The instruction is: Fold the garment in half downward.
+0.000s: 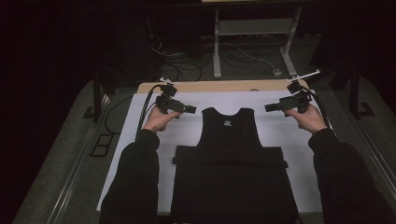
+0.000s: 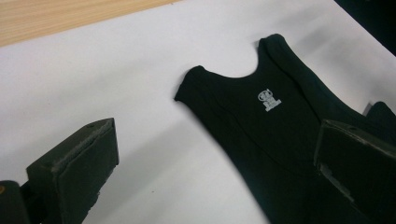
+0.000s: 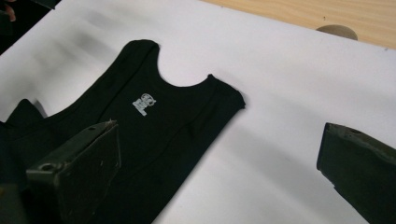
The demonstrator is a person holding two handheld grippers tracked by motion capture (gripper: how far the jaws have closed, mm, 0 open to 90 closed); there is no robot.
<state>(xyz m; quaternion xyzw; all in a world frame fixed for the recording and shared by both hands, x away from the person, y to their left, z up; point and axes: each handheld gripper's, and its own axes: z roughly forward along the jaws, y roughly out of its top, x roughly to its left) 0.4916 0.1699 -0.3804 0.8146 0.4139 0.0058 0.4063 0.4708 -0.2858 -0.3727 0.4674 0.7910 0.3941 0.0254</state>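
A black sleeveless top lies flat on the white sheet that covers the table, its neck opening toward the far edge and its lower part folded or doubled into a wide dark block at the near edge. A small pale label sits just below the neckline. The left tongs hover above the sheet just beside the top's left shoulder strap, held in the person's left hand, jaws spread wide with nothing between them. The right tongs hover just beside the right shoulder strap, held in the right hand, also spread wide and empty. Neither pair touches the cloth. Bare wood of the table shows along the far edge beyond the sheet.
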